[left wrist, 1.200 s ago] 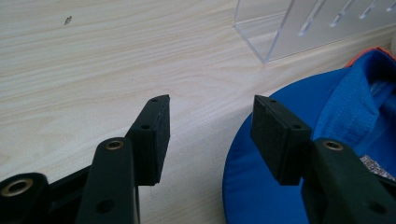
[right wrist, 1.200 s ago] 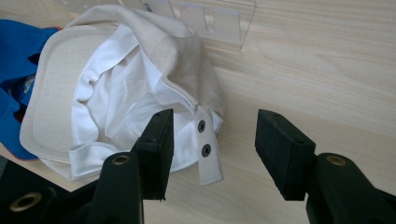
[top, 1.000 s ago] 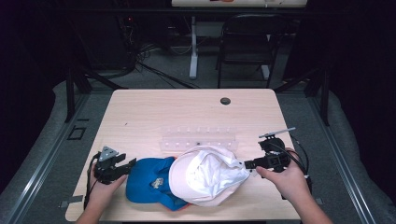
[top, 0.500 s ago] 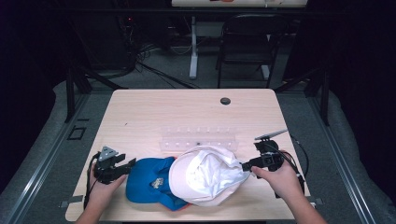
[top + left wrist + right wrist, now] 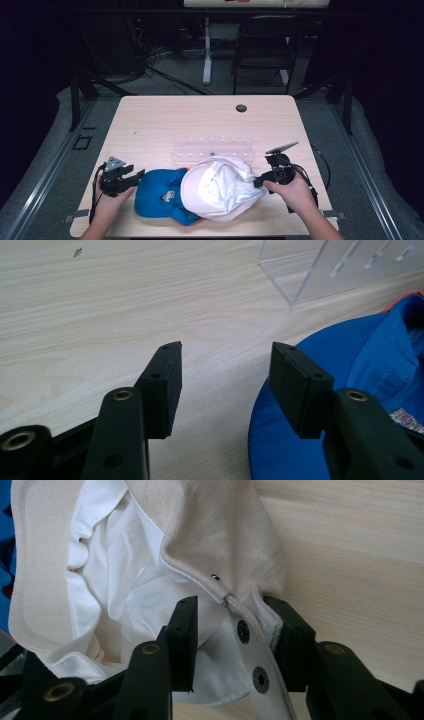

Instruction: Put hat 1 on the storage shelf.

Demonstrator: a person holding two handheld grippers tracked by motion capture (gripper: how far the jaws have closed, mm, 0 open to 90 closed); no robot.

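1. While your left gripper [image 5: 131,177] waits with its jaws apart beside the blue cap [image 5: 162,192], your right gripper [image 5: 259,181] has sunk toward the table [image 5: 165,120].
2. Its jaws have just been closing around the white cap's [image 5: 220,187] snap strap [image 5: 248,650]; whether both pads actually press it is unclear.
3. The white cap lies on the blue one, ready for lifting once clamped.

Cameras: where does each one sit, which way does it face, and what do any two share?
High view: above the near table edge, looking forward and down on the table; both forearms enter from below.
Left gripper view: rides the left gripper, looking over wood past open jaws to the blue cap.
Right gripper view: rides the right gripper, jaws just closing around the white cap rear strap.
Shared: the high view and left gripper view both show the clear rack.
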